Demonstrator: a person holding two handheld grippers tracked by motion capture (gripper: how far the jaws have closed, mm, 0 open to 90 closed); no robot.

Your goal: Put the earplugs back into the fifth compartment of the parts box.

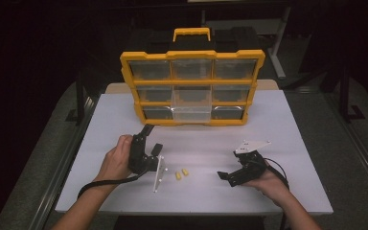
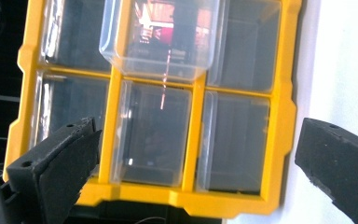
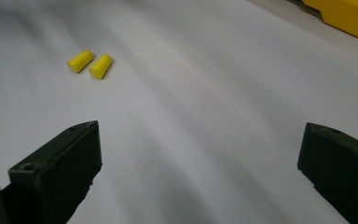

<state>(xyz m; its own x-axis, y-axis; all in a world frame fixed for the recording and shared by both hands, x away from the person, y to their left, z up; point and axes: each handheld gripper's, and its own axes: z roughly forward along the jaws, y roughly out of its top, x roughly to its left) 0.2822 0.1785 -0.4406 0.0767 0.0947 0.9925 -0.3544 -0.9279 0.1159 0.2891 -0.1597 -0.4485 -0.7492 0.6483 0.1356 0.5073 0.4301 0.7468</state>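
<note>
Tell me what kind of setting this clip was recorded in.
Probably a workshop or lab bench: a white table in a dark room, a yellow parts organizer with clear drawers standing on it, and metal frames behind.

High view: white table evenly lit from overhead, surroundings dark from 9 through 12 to 3 o'clock; image soft, low detail. Left gripper view: clear drawer at 12 o'clock carries reddish reflections and a thin glare streak; jaws blurred. Right gripper view: soft banded shadows across the table; yellow earplugs at 10 o'clock fairly sharp.
</note>
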